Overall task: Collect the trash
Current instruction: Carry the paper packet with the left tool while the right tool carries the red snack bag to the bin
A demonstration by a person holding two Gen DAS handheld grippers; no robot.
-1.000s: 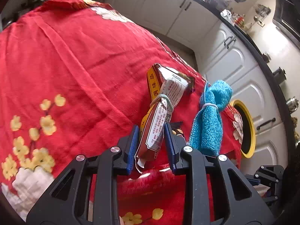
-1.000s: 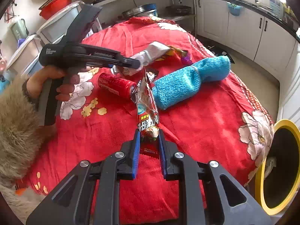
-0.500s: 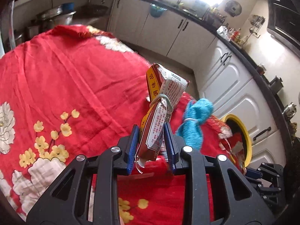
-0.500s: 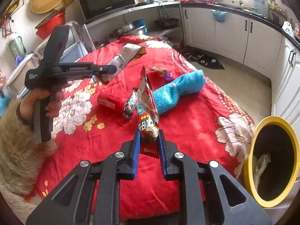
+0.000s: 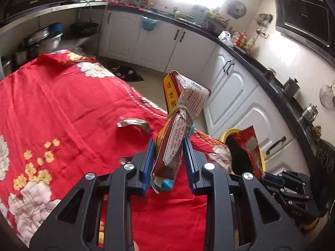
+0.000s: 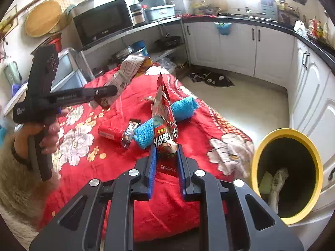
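Observation:
My left gripper (image 5: 169, 163) is shut on a seasoning packet (image 5: 180, 121), red and yellow with a rubber band round its middle, held up above the red tablecloth (image 5: 62, 108). It also shows in the right wrist view (image 6: 125, 73). My right gripper (image 6: 166, 163) is shut on a red snack wrapper (image 6: 164, 123), held upright above the table's near edge. The wrapper also shows in the left wrist view (image 5: 250, 148), in front of the yellow-rimmed trash bin (image 5: 227, 133). The bin (image 6: 286, 173) stands on the floor to the right with some trash inside.
On the cloth lie a blue towel roll (image 6: 167, 119), a red can (image 6: 111, 131), a small foil wrapper (image 6: 128, 131) and another crumpled wrapper (image 5: 134, 123). White cabinets (image 6: 240, 46) line the kitchen floor beyond the table.
Both grippers have lifted their packets higher off the cloth. The views tilted up toward the kitchen, and the bin now shows more fully beside the right gripper.

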